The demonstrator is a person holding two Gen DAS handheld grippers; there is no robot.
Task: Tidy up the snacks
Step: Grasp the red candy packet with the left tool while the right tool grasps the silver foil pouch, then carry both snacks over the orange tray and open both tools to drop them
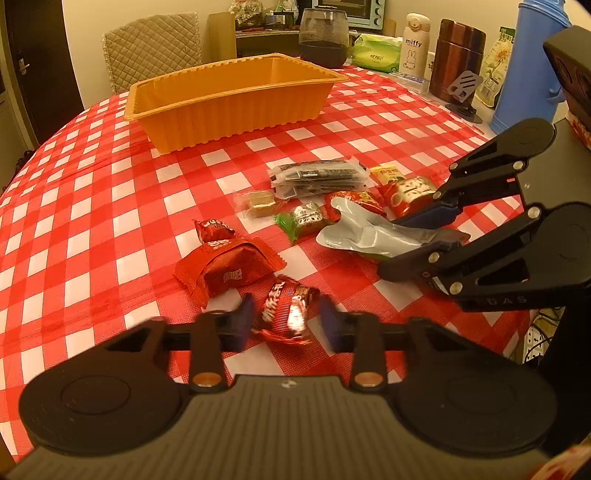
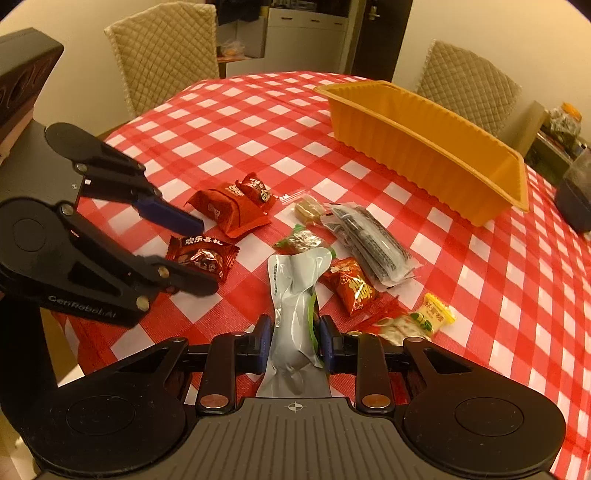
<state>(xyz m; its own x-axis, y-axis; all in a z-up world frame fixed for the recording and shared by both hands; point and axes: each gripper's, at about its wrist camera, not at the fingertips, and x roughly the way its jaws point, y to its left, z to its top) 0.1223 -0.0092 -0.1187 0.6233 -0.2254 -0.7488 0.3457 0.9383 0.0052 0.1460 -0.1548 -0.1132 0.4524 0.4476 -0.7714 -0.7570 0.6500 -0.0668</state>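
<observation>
My left gripper (image 1: pixel 286 323) is shut on a shiny red wrapped candy (image 1: pixel 286 314) low over the checked cloth; the right wrist view shows that candy (image 2: pixel 201 258) between its fingers too. My right gripper (image 2: pixel 295 332) is shut on a crumpled silver pouch (image 2: pixel 295 291), whose free end lies toward the snack pile. The orange ribbed tray (image 1: pixel 236 110) stands behind, nothing showing inside. Loose on the cloth lie a big red packet (image 1: pixel 229 273), a green candy (image 1: pixel 303 218), a clear tan sweet (image 1: pixel 258 203), a dark bar pack (image 1: pixel 317 177) and a yellow packet (image 1: pixel 388 173).
Along the table's far right stand a blue jug (image 1: pixel 528 66), a brown flask (image 1: pixel 458 59), a white bottle (image 1: pixel 413 44) and a dark glass (image 1: pixel 324 35). Quilted chairs (image 2: pixel 166 48) stand around the round table. The table edge runs just under both grippers.
</observation>
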